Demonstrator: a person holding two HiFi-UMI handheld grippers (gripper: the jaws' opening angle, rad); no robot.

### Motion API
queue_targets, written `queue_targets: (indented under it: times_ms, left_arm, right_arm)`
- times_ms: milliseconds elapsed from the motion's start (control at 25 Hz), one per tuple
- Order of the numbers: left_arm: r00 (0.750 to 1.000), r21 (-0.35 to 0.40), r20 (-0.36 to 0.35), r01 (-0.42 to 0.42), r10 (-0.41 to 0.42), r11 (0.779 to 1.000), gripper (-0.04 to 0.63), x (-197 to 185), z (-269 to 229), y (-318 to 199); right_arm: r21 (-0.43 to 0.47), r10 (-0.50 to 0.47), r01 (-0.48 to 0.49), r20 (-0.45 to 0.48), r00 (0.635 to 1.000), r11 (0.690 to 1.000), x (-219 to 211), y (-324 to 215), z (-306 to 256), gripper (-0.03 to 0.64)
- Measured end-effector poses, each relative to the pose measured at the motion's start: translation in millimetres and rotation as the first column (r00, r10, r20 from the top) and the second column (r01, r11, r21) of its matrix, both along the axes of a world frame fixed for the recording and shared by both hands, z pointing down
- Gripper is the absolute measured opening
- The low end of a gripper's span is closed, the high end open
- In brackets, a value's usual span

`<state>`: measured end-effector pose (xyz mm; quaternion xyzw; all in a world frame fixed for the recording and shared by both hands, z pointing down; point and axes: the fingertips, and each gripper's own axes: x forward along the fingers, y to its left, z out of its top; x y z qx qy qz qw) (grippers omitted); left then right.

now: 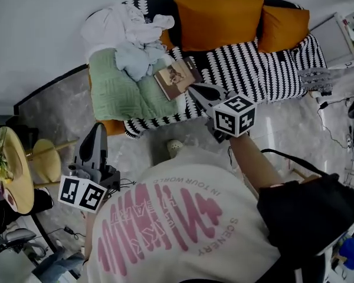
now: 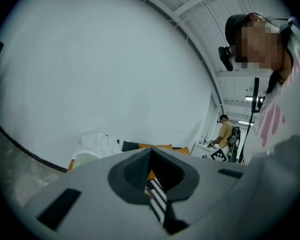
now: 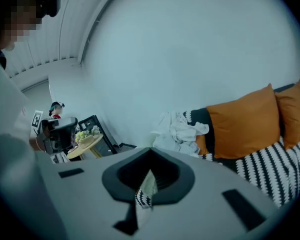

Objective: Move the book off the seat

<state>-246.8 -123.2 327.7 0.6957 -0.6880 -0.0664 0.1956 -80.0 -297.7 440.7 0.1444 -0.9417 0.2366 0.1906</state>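
Head view: book [image 1: 177,77] lies flat on seat of sofa [image 1: 265,75], nr the front edge, turned at an angle to that edge, cover up. Its picture-left side sits against/partly over a green blanket [image 1: 115,90]; its other side is on the black-and-white patterned cover. Not in any grip.

Right gripper [image 1: 194,89]: reaches in over the seat's front edge, tips just beside the book's near corner (contact or a small gap, can't tell from this angle). Right gripper view shows jaws clenched together, only a thin slit btw. them, nothing gripped.

Left gripper [image 1: 98,130]: held low over the floor [image 1: 53,108], well apart from sofa and book, in front of the blanket end. Left gripper view: jaws closed on each other, empty, striped cover visible through the slit.

Rest of sofa: blanket covers the seat's picture-left end and hangs over the front edge. Heap of pale clothes [image 1: 127,25] at the back corner above the blanket. Large orange cushion [image 1: 218,19] upright against the backrest behind the book; second orange cushion [image 1: 283,28] beside it twd. the far end.

Surroundings: round yellowish side table [image 1: 17,175] at picture left w/ greenery on it. Left gripper view also shows a second person [image 2: 225,134] standing in the background.
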Motion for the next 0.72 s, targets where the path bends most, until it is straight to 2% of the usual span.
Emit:
queue_targets:
  times_ms: [280,360,400,480,520,640,720]
  left_arm:
    - [0.998,-0.086,-0.021,0.063,-0.065,0.994,0.008,-6,17,-4]
    - [0.997,-0.118,-0.015,0.072,-0.074,0.99,0.008,-5,25,-1]
    - [0.996,-0.139,-0.017,0.08,-0.083,0.987,0.008,-5,32,0]
    - [0.994,-0.176,-0.035,0.098,-0.105,0.98,0.008,-6,46,2]
    - [0.992,-0.191,-0.044,0.104,-0.115,0.976,0.008,-6,53,3]
    - [0.99,-0.243,-0.056,0.109,-0.126,0.964,0.008,-4,69,6]
    - [0.991,-0.283,-0.052,0.107,-0.127,0.953,0.008,-2,78,8]
  right_arm:
    - [-0.184,-0.022,0.021,0.001,1.0,0.983,-21,-8,61,0.008]
    - [-0.292,-0.005,0.007,0.007,1.0,0.956,-20,-5,84,0.008]
    - [-0.36,0.015,-0.011,0.009,1.0,0.933,-19,-4,98,0.008]
    - [-0.507,0.085,-0.066,0.015,0.996,0.859,-16,-5,128,0.008]
    - [-0.585,0.131,-0.093,0.022,0.991,0.806,-15,-5,142,0.008]
    - [-0.779,0.265,-0.126,0.053,0.963,0.614,-15,-4,179,0.008]
    - [-0.84,0.33,-0.134,0.056,0.942,0.525,-13,-4,202,0.014]
